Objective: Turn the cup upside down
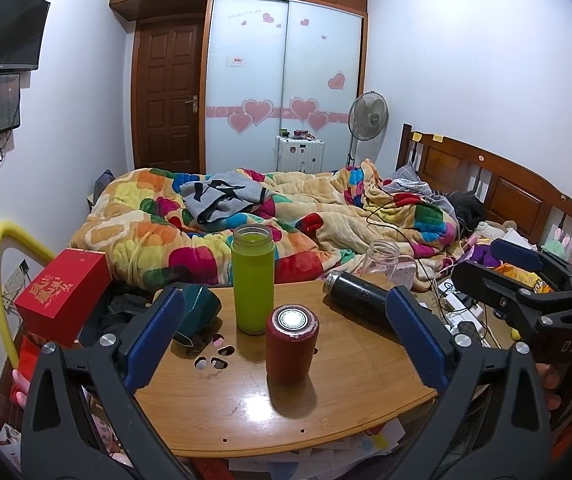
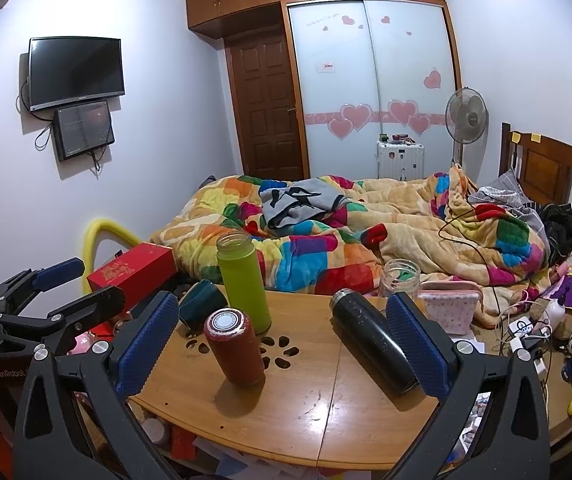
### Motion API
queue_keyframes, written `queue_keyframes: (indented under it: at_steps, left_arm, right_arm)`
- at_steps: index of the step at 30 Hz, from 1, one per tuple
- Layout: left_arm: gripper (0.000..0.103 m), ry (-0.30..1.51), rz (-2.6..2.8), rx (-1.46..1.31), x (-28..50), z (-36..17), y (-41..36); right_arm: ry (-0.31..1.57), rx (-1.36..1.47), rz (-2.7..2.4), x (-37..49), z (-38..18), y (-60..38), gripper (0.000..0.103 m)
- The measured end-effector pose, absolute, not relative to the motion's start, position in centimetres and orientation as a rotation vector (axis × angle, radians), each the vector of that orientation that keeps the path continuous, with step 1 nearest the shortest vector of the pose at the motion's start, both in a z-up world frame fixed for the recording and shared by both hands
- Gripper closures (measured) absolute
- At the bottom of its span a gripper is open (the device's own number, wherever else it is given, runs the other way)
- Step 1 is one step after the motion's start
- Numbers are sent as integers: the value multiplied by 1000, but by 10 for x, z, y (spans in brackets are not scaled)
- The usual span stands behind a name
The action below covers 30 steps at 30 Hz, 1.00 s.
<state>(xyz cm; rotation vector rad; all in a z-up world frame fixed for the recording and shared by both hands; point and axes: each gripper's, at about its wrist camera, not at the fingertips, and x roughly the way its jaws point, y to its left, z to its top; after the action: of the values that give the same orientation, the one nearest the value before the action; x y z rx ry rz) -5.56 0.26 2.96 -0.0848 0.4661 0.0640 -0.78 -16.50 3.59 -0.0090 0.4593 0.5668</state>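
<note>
A red cup [image 1: 292, 346] stands on the wooden table [image 1: 245, 412] with its shiny round end up; it also shows in the right wrist view [image 2: 234, 347]. A green cup [image 1: 253, 278] stands upright and open behind it, and shows too in the right wrist view [image 2: 242, 280]. A black bottle [image 2: 372, 342] lies on its side at the right. My left gripper [image 1: 286, 344] is open and empty, its blue pads either side of the red cup but nearer the camera. My right gripper [image 2: 286, 344] is open and empty, above the table's front.
A dark teal cup [image 1: 199, 312] lies tipped at the table's back left by a red box [image 1: 63, 296]. A clear glass jar [image 2: 400, 278] stands past the table's far edge. A bed with a colourful blanket [image 1: 245, 220] lies behind. Cables and toys [image 2: 558, 320] crowd the right.
</note>
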Motion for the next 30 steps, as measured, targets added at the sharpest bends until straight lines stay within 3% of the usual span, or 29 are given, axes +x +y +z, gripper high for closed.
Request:
queue_keyframes:
  at_steps: [30]
  left_arm:
    - [1,450,33,-107,-55,37,-2]
  right_arm:
    - [457,-12,571,-9,36,-162,0]
